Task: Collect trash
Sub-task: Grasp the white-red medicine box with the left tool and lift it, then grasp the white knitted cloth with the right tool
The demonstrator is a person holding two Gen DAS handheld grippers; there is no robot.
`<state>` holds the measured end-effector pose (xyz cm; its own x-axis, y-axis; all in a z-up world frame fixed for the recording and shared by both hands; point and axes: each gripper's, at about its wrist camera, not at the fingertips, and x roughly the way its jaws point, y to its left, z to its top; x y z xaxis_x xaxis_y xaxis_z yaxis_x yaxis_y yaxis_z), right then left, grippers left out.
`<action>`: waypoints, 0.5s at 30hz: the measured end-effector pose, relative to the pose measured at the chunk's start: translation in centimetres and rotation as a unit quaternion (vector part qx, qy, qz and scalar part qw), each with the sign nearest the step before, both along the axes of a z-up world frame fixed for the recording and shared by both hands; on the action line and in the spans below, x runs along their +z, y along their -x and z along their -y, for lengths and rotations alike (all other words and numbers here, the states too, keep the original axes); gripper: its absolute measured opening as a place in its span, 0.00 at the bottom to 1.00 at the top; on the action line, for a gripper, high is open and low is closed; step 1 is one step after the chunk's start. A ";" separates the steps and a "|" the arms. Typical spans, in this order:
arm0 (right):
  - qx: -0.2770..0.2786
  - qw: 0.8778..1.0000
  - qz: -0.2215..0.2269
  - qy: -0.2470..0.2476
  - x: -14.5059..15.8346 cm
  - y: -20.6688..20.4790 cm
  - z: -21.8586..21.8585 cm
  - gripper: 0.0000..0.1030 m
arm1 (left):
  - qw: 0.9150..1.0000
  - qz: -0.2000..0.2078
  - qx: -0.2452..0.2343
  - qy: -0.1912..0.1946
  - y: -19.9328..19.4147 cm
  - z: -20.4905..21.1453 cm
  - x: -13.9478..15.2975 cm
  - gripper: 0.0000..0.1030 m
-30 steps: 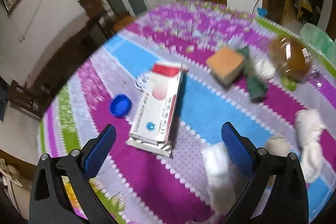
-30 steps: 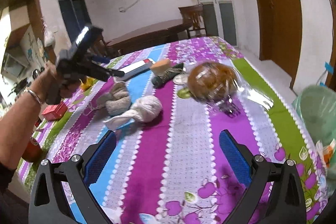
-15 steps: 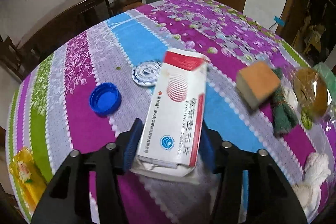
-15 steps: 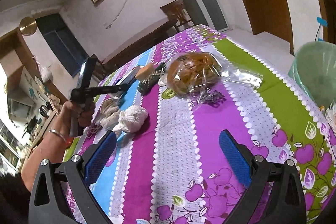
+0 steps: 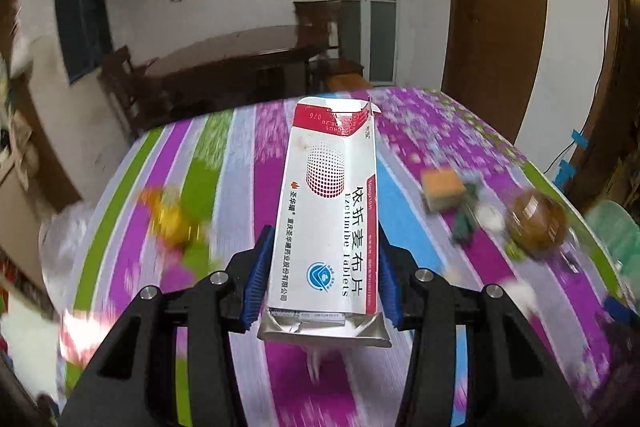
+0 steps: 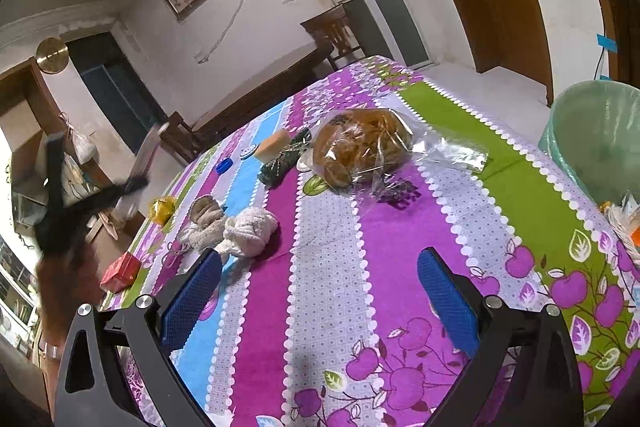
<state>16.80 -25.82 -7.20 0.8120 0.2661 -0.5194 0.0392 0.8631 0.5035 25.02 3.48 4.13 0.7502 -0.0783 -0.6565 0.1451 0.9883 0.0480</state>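
The bench (image 6: 500, 167) wears a striped purple, green and blue cloth. On it lie a plastic-wrapped brown bundle (image 6: 362, 143), a dark green cloth roll (image 6: 282, 163) just beside an orange sponge (image 6: 274, 143), a blue bottle cap (image 6: 224, 166), knotted white rags (image 6: 250, 229), a yellow wrapper (image 6: 162, 209) and a small red box (image 6: 120, 271).

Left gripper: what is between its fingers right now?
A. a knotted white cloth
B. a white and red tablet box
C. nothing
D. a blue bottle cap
B: in the left wrist view the left gripper has its blue fingers pressed on both sides of the white and red tablet box, which is lifted above the striped tablecloth.
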 end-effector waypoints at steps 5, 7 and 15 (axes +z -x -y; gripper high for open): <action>-0.008 1.000 -0.005 -0.002 -0.1 0.1 0.3 0.95 | 0.999 -0.032 0.000 -0.007 7.5 -0.1 -2.3 0.44; -0.006 1.000 -0.008 0.001 -0.2 0.1 0.2 0.95 | 0.999 -0.048 0.002 -0.008 8.9 -0.3 -3.3 0.45; 0.020 0.997 -0.021 0.067 0.6 -0.9 -2.4 0.95 | 0.997 -0.070 0.011 -0.024 12.6 -1.0 -6.0 0.50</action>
